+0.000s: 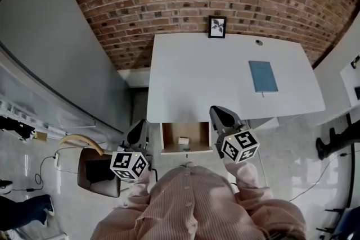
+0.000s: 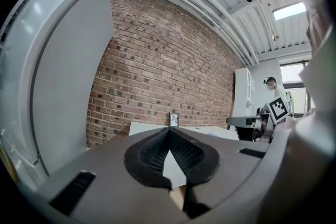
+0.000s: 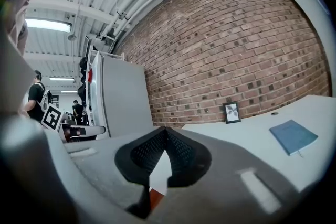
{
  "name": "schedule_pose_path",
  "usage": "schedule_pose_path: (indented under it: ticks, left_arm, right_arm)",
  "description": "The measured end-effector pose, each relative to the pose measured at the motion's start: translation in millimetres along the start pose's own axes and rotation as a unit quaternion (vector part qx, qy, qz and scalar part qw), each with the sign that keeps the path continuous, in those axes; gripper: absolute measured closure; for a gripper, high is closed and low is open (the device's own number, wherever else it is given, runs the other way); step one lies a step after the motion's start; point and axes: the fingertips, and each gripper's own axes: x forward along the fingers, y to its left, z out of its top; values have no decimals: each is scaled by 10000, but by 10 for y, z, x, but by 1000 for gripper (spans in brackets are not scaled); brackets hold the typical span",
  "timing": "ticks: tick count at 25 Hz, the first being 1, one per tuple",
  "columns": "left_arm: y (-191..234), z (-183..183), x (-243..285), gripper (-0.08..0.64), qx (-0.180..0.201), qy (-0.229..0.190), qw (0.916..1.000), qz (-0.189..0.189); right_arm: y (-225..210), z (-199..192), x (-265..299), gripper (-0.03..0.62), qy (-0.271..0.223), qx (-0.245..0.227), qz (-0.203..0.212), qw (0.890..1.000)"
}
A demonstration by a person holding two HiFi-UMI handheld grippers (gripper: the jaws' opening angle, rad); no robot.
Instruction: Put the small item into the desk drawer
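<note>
A white desk [image 1: 214,70] stands against a brick wall, and its wooden drawer [image 1: 166,139] is pulled out toward me. A small white item [image 1: 183,141] lies inside the drawer. My left gripper [image 1: 139,131] hangs just left of the drawer, its jaws meeting with nothing between them [image 2: 169,131]. My right gripper [image 1: 219,115] hovers at the drawer's right front corner over the desk edge. It is shut too and empty [image 3: 166,131]. Both point roughly level toward the wall.
A blue notebook [image 1: 262,76] lies on the right of the desk, and a small framed picture [image 1: 217,26] stands at its back edge. A large grey panel [image 1: 50,48] leans at the left. A brown chair [image 1: 95,171] stands low left. Other people are visible at the sides.
</note>
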Motion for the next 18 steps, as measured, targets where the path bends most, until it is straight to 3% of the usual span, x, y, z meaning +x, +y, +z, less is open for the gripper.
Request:
schedule_pose_path:
  ticks: [18]
  left_arm:
    - [190,-60,-121,560,1,178,9997,152]
  right_arm:
    - [106,-225,103,588,254,-72,-41,9996]
